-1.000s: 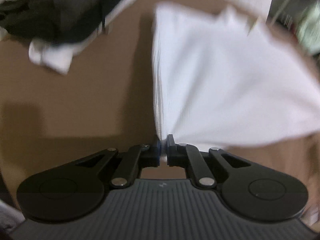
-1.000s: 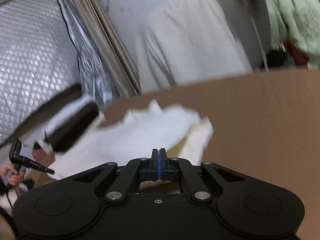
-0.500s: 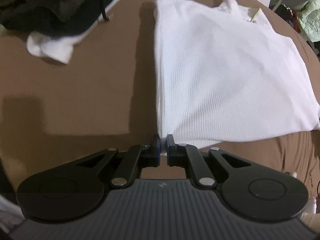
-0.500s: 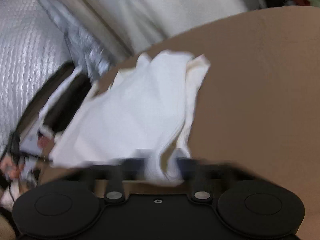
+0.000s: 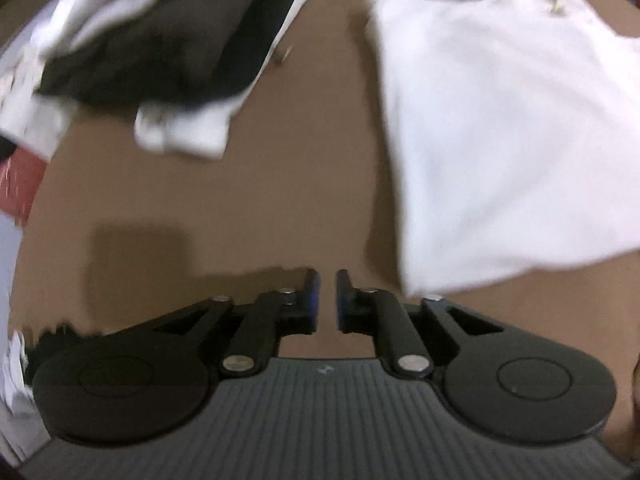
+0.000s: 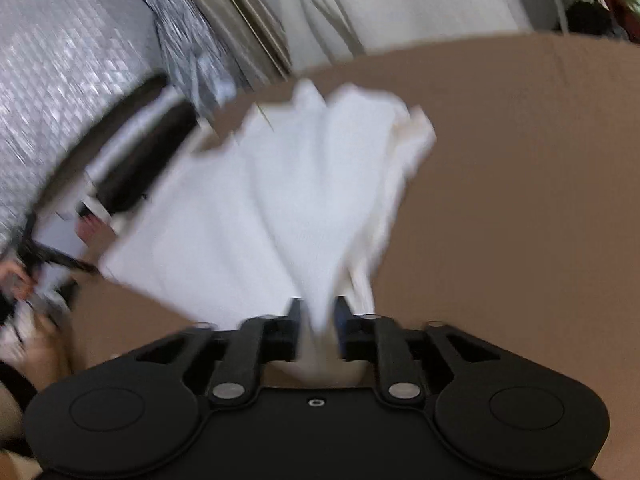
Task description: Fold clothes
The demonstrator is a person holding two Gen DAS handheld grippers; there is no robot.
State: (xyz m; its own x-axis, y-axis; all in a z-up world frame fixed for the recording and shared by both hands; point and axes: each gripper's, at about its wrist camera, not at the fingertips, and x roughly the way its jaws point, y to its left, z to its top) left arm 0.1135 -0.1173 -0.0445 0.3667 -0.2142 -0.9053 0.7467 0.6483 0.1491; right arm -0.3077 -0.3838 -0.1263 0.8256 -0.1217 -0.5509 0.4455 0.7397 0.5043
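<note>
A white folded garment (image 5: 500, 128) lies on the brown table (image 5: 240, 208), up and to the right of my left gripper (image 5: 327, 280). The left jaws are opening; there is a narrow gap with nothing in it, and the garment's near corner lies just right of the right finger. In the right wrist view the same garment (image 6: 288, 200) spreads away from my right gripper (image 6: 318, 308). The right jaws are opening too, and a bunched fold of the white cloth still sits loosely between them.
A pile of black and white clothes (image 5: 160, 40) lies at the table's far left, also seen as a dark roll (image 6: 136, 172). A silver quilted sheet (image 6: 60, 60) and pale hanging clothes (image 6: 400, 0) stand behind the table. A hand (image 6: 20, 280) shows at the left edge.
The left jaws have let go of the garment's corner and drawn left, away from it. The right jaws, shut before, have parted around the cloth, and the garment has settled flat.
</note>
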